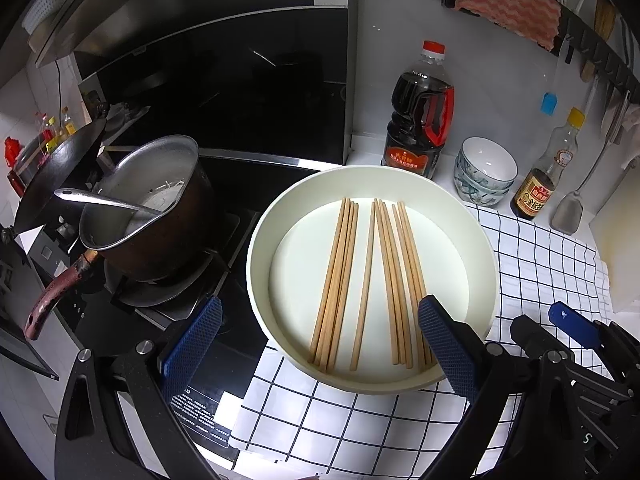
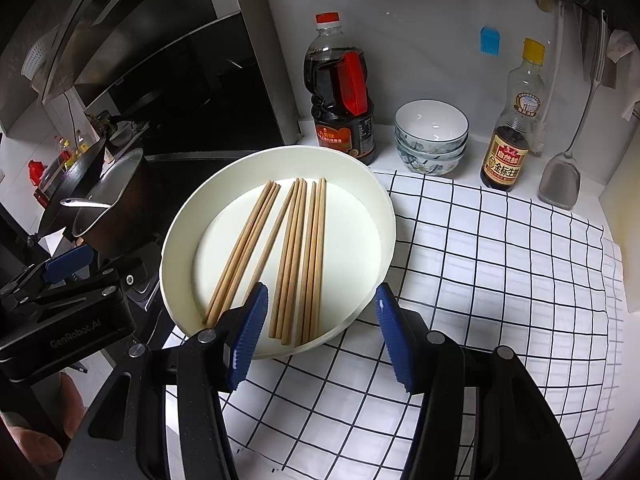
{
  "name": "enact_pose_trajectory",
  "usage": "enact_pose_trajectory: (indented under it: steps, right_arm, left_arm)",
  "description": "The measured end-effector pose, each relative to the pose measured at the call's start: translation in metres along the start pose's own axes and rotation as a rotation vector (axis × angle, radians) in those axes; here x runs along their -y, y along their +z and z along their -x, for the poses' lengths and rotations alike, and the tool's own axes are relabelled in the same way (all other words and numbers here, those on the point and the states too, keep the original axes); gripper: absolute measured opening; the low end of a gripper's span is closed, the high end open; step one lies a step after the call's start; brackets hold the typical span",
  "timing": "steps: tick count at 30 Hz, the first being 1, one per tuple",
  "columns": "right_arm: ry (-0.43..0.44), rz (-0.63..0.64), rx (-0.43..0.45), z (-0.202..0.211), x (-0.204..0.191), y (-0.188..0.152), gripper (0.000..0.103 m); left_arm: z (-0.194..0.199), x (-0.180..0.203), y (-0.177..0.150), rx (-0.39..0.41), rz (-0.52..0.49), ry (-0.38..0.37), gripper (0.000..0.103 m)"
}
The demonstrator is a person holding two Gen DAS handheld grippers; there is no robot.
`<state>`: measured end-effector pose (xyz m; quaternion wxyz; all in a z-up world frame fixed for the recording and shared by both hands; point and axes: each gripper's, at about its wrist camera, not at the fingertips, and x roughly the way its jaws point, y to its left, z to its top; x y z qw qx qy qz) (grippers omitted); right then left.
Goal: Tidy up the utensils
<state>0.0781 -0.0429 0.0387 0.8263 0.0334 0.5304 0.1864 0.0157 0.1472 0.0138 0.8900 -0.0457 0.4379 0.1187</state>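
Note:
Several wooden chopsticks (image 1: 372, 280) lie side by side in a round white tray (image 1: 486, 264), which rests on a checked cloth by the stove. They also show in the right wrist view (image 2: 288, 252), in the same tray (image 2: 384, 220). My left gripper (image 1: 320, 340) is open and empty, hovering at the tray's near edge, its right finger over the chopstick ends. My right gripper (image 2: 322, 336) is open and empty, just above the tray's near rim. The left gripper's body (image 2: 60, 300) shows at the left of the right wrist view.
A saucepan with a ladle (image 1: 148, 208) sits on the stove to the left. Behind the tray stand a soy sauce jug (image 1: 420, 120), stacked bowls (image 1: 486, 172), a smaller sauce bottle (image 1: 548, 168) and a hanging spatula (image 1: 568, 212). The checked cloth (image 2: 500, 260) spreads to the right.

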Motion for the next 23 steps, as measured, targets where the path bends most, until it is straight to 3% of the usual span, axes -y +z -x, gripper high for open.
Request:
enact_pose_trajectory:
  steps: [18, 23]
  right_arm:
    - [0.006, -0.006, 0.004, 0.0019, -0.0009, -0.0007, 0.054]
    - [0.008, -0.015, 0.023, 0.0072, 0.0033, -0.0037, 0.060]
  left_arm:
    - [0.0049, -0.0005, -0.0014, 0.007, 0.002, -0.007, 0.097]
    - [0.0006, 0.0006, -0.0031, -0.012, -0.003, -0.003, 0.097]
